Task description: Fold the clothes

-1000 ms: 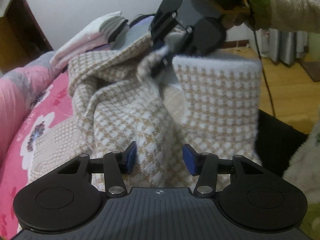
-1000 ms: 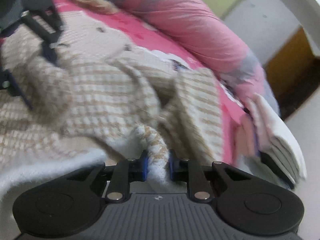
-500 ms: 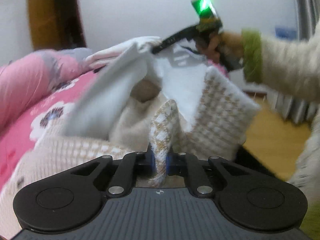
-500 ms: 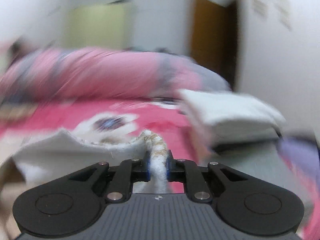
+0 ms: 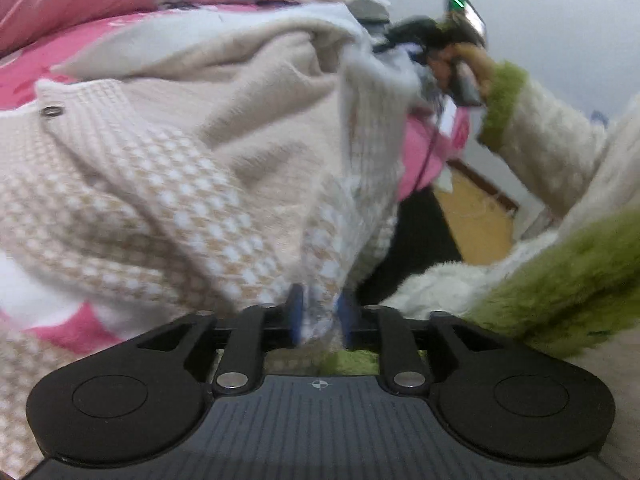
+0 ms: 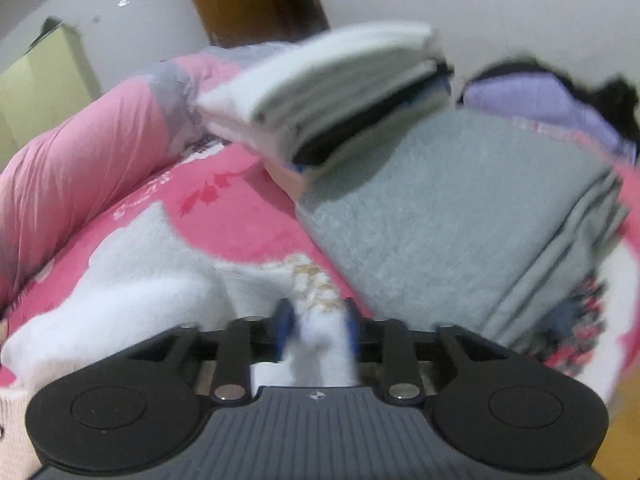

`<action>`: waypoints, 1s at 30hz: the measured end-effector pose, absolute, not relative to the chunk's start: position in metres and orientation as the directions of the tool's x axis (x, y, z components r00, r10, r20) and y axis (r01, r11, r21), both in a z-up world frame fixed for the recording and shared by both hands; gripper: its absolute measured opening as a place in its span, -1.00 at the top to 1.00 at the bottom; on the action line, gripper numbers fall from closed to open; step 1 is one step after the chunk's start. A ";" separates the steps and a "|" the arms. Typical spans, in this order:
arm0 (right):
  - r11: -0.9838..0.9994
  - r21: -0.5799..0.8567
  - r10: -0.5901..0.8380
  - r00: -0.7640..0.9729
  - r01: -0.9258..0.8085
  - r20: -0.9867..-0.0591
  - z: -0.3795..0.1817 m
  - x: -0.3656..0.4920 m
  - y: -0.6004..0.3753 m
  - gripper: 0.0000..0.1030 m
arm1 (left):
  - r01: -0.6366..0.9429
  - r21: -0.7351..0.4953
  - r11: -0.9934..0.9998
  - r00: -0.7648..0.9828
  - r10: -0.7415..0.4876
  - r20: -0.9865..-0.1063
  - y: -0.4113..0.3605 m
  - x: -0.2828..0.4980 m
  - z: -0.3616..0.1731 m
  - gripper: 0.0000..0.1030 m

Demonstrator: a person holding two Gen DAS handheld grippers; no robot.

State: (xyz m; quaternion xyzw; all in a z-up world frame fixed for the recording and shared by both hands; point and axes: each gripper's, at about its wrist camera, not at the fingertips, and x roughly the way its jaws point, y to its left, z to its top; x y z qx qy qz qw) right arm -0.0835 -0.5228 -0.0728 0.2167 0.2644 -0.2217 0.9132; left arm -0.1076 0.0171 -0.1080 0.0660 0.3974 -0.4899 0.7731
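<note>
A beige-and-white checked knit garment [image 5: 172,184] with a fleecy white inside is held up over the pink bed. My left gripper [image 5: 319,314] is shut on one bunched edge of it, the cloth filling the gap between the blue pads. In the left wrist view, the right gripper [image 5: 404,36] grips the far edge, held by a hand in a green-cuffed fluffy sleeve [image 5: 532,120]. In the right wrist view, my right gripper [image 6: 317,322] is shut on the garment's edge [image 6: 316,280], whose white fleece [image 6: 132,264] trails off to the left.
A pink floral bedspread [image 6: 240,204] covers the bed, with a rolled pink quilt [image 6: 80,152] behind. A stack of folded white clothes [image 6: 332,92] rests on a folded grey fleece [image 6: 452,208]; a lilac item [image 6: 532,100] lies beyond. The wooden floor [image 5: 476,216] is to the right.
The left gripper, open a second ago, has shut on the garment. Both grippers have swung with the garment; the right one now faces the folded stacks.
</note>
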 end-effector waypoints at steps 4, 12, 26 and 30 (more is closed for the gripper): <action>0.837 0.210 -0.349 0.787 0.506 -0.509 -0.037 -0.124 -0.506 0.02 | 0.743 -0.371 0.557 0.262 -0.752 -0.604 0.056 -0.094 -0.081 0.21; 0.965 0.170 -0.100 0.876 0.201 -0.472 -0.004 -0.091 -0.427 0.03 | 0.723 -0.307 0.619 0.421 -0.746 -0.516 0.007 -0.047 -0.054 -0.07; 0.973 0.231 0.172 0.640 0.008 -0.748 -0.088 0.124 -0.339 0.25 | 0.320 -0.188 0.929 0.652 -0.359 -0.667 -0.046 0.009 -0.123 0.18; 0.940 0.318 0.137 0.709 0.128 -0.691 -0.085 0.125 -0.370 0.45 | 0.246 -0.066 0.967 0.743 -0.232 -0.628 -0.013 -0.005 -0.134 0.20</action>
